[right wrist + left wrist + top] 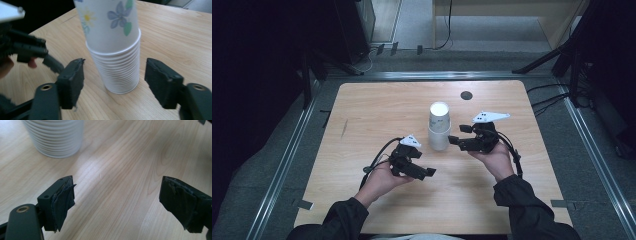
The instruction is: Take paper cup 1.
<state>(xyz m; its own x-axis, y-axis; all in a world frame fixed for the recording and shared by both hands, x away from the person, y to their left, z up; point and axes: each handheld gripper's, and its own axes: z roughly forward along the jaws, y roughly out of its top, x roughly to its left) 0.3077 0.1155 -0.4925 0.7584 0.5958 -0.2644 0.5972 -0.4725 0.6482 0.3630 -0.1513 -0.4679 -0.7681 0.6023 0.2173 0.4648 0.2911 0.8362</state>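
Between right tongs (113, 82) | cup stack (117, 57), untouched | left tongs (117, 205) beside

The table (362, 115) is pale wood-grain laminate with a smooth, faint sheen. The stack of paper cups (120, 60) is matt white paper — ribbed where the rims nest, the top cup printed with flowers. Both tools, left (117, 202) and right (115, 82), are matt black plastic — their pads (63, 205) rough, frayed black foam or rubber. Grey metal rails (287, 160) edge the floor.
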